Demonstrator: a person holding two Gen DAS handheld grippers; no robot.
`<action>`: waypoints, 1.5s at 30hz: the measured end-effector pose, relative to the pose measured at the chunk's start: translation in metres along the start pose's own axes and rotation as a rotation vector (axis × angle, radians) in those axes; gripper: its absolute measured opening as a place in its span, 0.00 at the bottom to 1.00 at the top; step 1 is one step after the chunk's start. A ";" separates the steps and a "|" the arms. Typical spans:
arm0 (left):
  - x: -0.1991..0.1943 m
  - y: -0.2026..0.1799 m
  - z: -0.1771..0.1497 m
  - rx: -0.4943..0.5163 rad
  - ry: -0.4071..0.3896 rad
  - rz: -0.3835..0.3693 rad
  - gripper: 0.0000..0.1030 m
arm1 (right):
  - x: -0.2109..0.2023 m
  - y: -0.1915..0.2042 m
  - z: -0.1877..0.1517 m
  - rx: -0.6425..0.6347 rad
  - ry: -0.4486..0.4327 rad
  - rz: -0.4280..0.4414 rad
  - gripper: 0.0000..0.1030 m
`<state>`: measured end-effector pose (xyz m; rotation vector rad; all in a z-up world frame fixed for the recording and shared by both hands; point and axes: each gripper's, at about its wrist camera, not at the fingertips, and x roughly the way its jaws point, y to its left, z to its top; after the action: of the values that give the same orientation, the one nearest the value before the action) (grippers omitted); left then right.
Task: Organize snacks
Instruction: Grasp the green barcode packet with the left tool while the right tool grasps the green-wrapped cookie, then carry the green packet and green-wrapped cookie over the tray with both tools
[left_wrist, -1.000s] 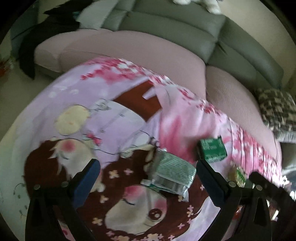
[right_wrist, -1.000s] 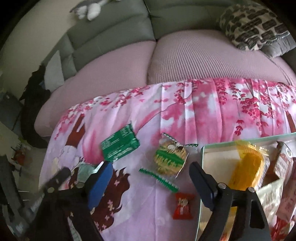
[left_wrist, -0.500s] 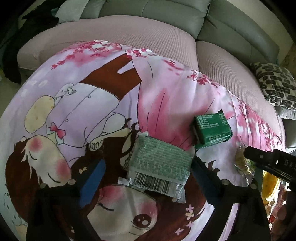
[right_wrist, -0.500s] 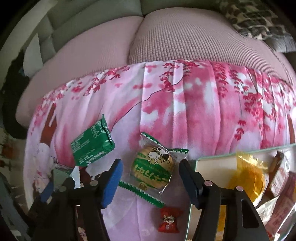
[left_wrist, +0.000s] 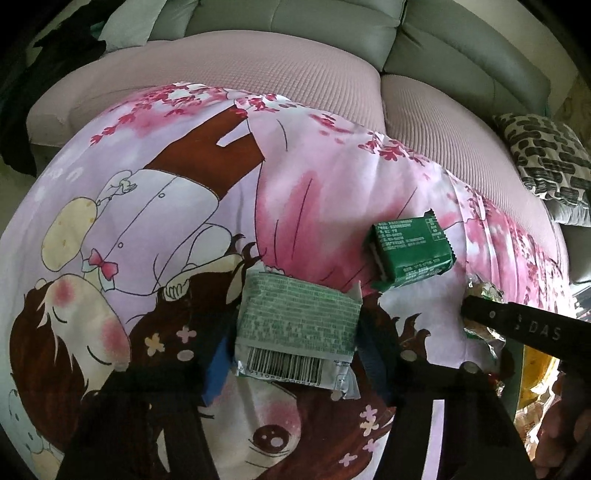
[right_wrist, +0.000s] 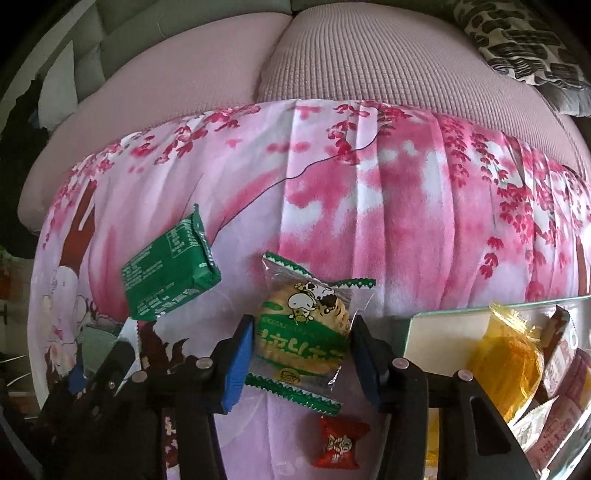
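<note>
Having just closed in, both jaws now pinch snacks: left the pale-green packet (left_wrist: 297, 325), right the cookie (right_wrist: 303, 336).

A: How many loose snacks by the right tool?
B: Three: one dark green packet (right_wrist: 170, 272) left of it, one round cracker pack (right_wrist: 303, 334) between its fingers, one small red candy (right_wrist: 340, 442) just below.
A: Trays?
B: One tray (right_wrist: 439, 326), right.
</note>
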<state>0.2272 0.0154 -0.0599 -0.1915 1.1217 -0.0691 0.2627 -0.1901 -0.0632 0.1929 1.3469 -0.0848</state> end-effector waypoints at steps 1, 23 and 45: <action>-0.001 0.000 0.000 -0.004 0.000 -0.002 0.58 | -0.005 -0.001 -0.001 -0.002 -0.006 0.007 0.51; -0.093 -0.018 -0.011 0.003 -0.171 -0.074 0.56 | -0.136 -0.030 -0.068 -0.094 -0.164 0.056 0.51; -0.124 -0.102 -0.040 0.214 -0.201 -0.196 0.57 | -0.195 -0.216 -0.172 0.246 -0.202 -0.063 0.51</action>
<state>0.1415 -0.0705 0.0525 -0.1133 0.8860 -0.3360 0.0173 -0.3794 0.0710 0.3397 1.1389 -0.3161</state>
